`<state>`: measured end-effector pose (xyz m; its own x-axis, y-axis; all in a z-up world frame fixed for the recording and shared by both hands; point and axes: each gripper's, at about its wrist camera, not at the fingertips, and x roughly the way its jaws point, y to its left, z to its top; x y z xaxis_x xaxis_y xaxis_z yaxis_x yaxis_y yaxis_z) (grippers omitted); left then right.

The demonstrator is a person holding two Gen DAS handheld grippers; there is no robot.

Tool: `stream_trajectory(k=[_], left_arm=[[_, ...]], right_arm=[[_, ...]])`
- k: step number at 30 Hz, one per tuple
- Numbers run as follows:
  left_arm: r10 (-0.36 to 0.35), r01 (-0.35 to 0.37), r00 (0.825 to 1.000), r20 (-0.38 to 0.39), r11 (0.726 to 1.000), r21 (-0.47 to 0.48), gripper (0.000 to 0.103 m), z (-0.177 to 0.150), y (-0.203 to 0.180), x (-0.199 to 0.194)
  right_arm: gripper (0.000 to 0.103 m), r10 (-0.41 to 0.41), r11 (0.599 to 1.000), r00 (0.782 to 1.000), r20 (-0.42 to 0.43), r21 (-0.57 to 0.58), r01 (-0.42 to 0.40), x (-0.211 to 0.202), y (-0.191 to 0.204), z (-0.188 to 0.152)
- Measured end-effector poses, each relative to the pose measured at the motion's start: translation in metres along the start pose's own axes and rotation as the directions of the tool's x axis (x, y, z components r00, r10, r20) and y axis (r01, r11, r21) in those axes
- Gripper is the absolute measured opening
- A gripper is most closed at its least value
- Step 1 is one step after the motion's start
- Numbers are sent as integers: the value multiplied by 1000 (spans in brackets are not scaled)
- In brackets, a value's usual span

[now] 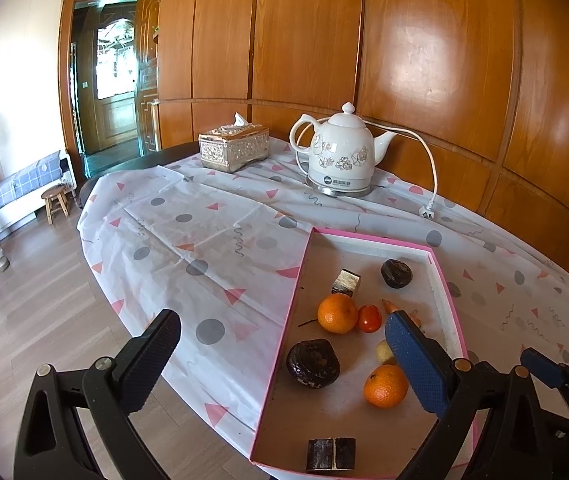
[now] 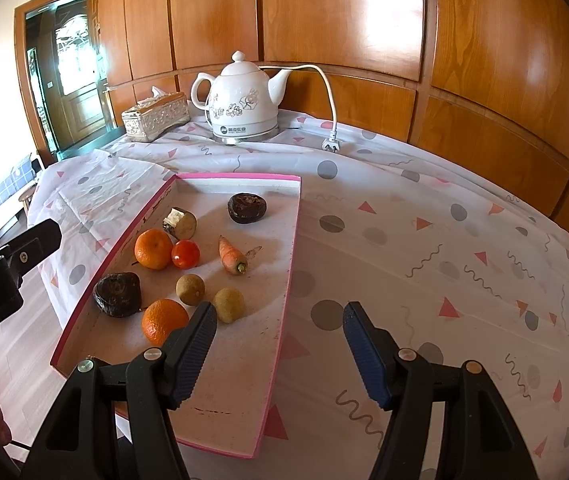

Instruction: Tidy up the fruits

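Hovering over tray (image 2: pixel 220 178): both grippers' fingers (image 2: pixel 194 354) spread wide, empty.

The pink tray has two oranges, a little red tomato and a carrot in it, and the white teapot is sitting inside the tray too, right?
Almost. The teapot is not in the pink tray; it stands on the tablecloth behind it, near the wall, as the right wrist view shows. The two oranges, tomato and carrot are in the tray.

Glossy wood panelling (image 1: pixel 424 60) covers the far wall, catching bright light. At far left a doorway (image 1: pixel 112 76) opens. A small stool (image 1: pixel 57 200) stands on pale plank floor (image 1: pixel 36 312).
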<state>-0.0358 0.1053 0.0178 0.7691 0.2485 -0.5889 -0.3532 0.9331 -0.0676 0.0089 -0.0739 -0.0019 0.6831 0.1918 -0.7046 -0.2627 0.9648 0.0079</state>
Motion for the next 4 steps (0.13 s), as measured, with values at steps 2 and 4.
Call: stream_trajectory(k=[2, 4], left_arm=[[0, 0, 1000, 0, 1000, 3, 100, -1, 0, 0], [-9, 9, 1000, -11, 1000, -3, 101, -1, 1, 2]], right_arm=[[67, -1, 1000, 1000, 0, -1, 1, 0, 0, 0], [66, 1, 1000, 1000, -2, 0, -1, 1, 0, -1]])
